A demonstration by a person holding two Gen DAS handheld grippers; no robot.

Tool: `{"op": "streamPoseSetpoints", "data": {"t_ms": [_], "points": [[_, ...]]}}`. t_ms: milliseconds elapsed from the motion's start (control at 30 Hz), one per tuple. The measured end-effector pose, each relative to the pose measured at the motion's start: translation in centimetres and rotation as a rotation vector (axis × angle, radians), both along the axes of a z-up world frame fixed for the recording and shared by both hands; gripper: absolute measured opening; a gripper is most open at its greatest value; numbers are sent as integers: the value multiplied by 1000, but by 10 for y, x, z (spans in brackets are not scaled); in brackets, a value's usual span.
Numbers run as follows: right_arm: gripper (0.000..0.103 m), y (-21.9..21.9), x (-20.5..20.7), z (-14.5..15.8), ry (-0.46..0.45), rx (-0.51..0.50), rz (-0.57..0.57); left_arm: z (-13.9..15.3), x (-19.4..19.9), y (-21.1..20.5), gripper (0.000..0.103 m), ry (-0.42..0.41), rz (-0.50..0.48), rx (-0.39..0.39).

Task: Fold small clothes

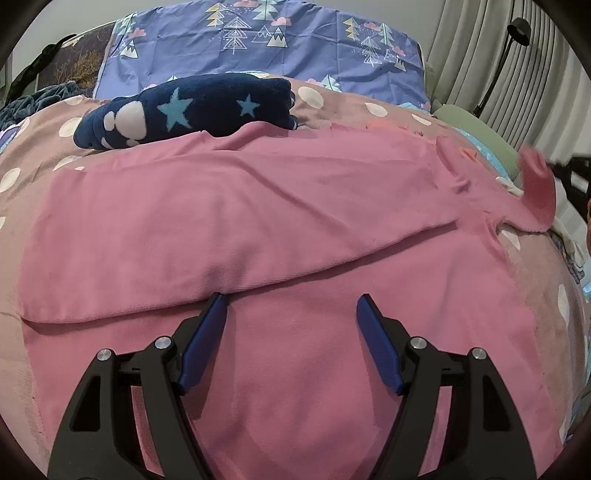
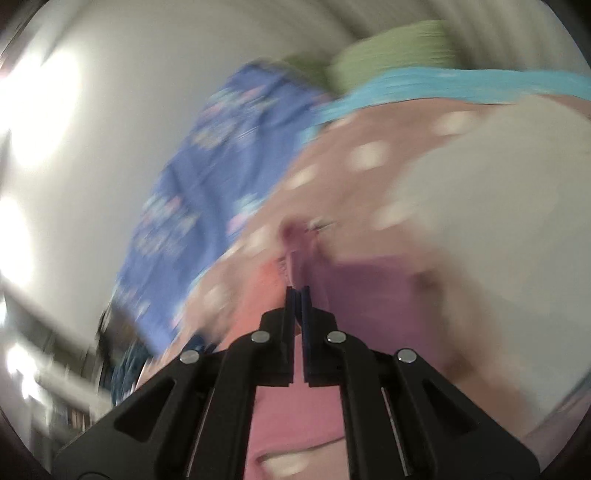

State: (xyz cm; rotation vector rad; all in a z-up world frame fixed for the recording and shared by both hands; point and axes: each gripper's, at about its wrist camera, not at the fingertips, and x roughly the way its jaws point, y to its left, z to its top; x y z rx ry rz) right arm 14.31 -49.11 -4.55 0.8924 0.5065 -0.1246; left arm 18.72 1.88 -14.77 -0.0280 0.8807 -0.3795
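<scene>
A pink garment point(image 1: 258, 206) lies spread on the bed, with its far half folded over toward me along a long crease. My left gripper point(image 1: 291, 299) hovers open just above the near layer. Its left fingertip point(image 1: 218, 301) sits at the fold's edge, and nothing is between the pads. At the right, a pink sleeve point(image 1: 537, 192) is lifted off the bed and blurred. In the blurred right wrist view my right gripper point(image 2: 297, 290) is shut, and a strip of the pink garment point(image 2: 295, 266) runs out from its tips.
A folded navy fleece with stars point(image 1: 192, 107) rests behind the garment on the pink dotted blanket point(image 1: 22, 155). A purple tree-print pillow point(image 1: 258, 40) stands at the head. A green cushion point(image 1: 476, 133), pale curtains point(image 1: 480, 55) and a black lamp point(image 1: 517, 29) are at the right.
</scene>
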Motion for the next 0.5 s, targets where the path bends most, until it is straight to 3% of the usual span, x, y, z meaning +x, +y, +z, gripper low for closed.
{"op": "streamPoseSetpoints", "data": {"t_ms": [100,200,367,500], "points": [[3,88,24,14,-67,-57,222,0,0,4,74,2,0,-26],[3,181,46,6,-98,-70,446,1,1,8,74,4,1,-56],[3,264,63,-45,22,-86,627,4,1,24,68,20,23,-169],[3,279,59,-89,138,-66,652,11,5,39,60,88,0,-426]]}}
